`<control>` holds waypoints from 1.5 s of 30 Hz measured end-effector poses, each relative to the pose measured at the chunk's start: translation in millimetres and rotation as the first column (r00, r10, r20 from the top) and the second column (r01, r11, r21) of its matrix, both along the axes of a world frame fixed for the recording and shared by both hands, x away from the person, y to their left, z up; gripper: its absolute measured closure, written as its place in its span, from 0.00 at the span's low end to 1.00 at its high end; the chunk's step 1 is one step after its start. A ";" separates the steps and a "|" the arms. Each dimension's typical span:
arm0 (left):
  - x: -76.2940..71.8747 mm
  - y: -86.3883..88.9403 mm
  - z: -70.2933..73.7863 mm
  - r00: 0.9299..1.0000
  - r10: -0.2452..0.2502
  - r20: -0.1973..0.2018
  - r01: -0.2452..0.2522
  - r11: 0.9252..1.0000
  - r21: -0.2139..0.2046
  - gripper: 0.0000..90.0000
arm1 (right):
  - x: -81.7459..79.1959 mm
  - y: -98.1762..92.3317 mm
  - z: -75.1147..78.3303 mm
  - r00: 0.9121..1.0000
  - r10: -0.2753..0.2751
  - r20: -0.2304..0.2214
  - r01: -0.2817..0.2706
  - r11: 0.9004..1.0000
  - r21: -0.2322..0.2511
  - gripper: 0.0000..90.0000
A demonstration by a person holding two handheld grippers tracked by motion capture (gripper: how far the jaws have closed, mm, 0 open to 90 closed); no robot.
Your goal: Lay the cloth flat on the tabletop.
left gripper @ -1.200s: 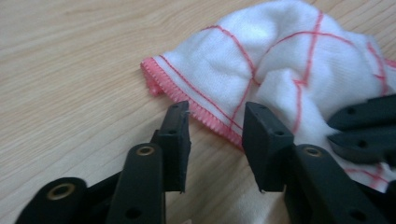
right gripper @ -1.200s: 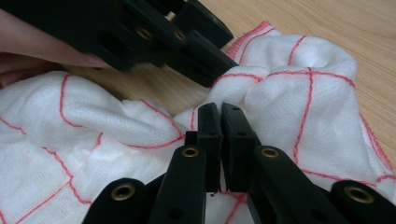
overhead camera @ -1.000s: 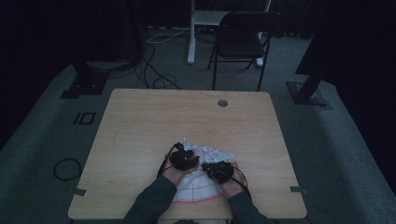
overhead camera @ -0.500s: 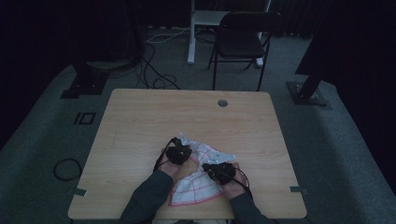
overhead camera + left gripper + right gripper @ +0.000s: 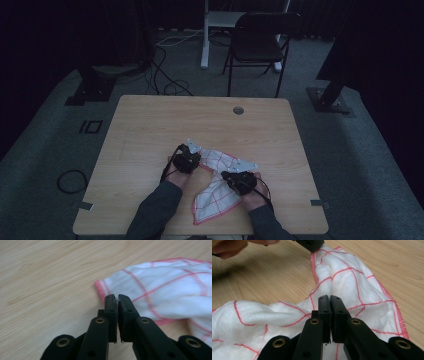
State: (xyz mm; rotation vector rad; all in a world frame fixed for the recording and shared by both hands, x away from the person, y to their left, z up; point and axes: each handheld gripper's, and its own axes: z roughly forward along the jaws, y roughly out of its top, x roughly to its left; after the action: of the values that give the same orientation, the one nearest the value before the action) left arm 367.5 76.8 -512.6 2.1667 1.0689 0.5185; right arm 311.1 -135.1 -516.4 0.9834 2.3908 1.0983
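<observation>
A white cloth with a red grid and red hem point(image 5: 220, 195) lies on the wooden table point(image 5: 150, 130) near its front edge, stretched between my two grippers. My left gripper point(image 5: 196, 156) is at the cloth's far left corner. In the left gripper view its jaws point(image 5: 116, 297) have just closed in and eased slightly apart, with a sliver of the cloth point(image 5: 170, 287) pinched at the tips. My right gripper point(image 5: 226, 174) is shut on a bunched fold in the cloth's middle point(image 5: 329, 298), where creases in the cloth point(image 5: 342, 272) run in to its tips. The left gripper's tip point(image 5: 309, 243) shows at the cloth's far corner.
A round cable hole point(image 5: 238, 110) sits near the table's far edge. Beyond the table stand a dark folding chair point(image 5: 260, 42) and a white desk leg point(image 5: 205, 35). A cable loop point(image 5: 71, 180) lies on the floor at the left.
The cloth was a crumpled heap between the hands and is now drawn out in a strip. The left gripper has closed on its corner and pulled it left and away; the right has stayed put.
</observation>
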 end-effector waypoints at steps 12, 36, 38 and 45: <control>-17.2 -26.4 -12.6 0.987 -0.155 -0.053 0.156 0.987 0.024 1.00 | 2.5 0.7 -0.9 1.000 -0.006 -0.005 0.006 1.000 0.016 0.98; -38.1 -12.0 -4.6 0.976 -0.193 -0.103 0.182 0.977 -0.107 0.79 | 0.9 -0.6 21.8 0.996 -0.019 0.091 0.013 0.998 0.067 0.98; -40.1 -8.6 -4.1 0.977 -0.187 -0.105 0.174 0.977 -0.123 0.77 | 0.7 0.0 26.2 0.995 -0.019 0.100 0.012 0.997 0.071 0.98; -46.6 -6.0 3.8 0.978 -0.190 -0.083 0.175 0.973 -0.153 0.74 | -2.1 -10.7 39.7 0.991 -0.042 0.128 0.028 0.994 0.110 0.98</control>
State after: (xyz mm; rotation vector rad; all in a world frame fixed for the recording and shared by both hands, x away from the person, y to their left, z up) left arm 320.9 70.8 -508.8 2.1518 0.9154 0.2462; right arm 309.0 -145.8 -476.6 0.9532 2.2232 1.2498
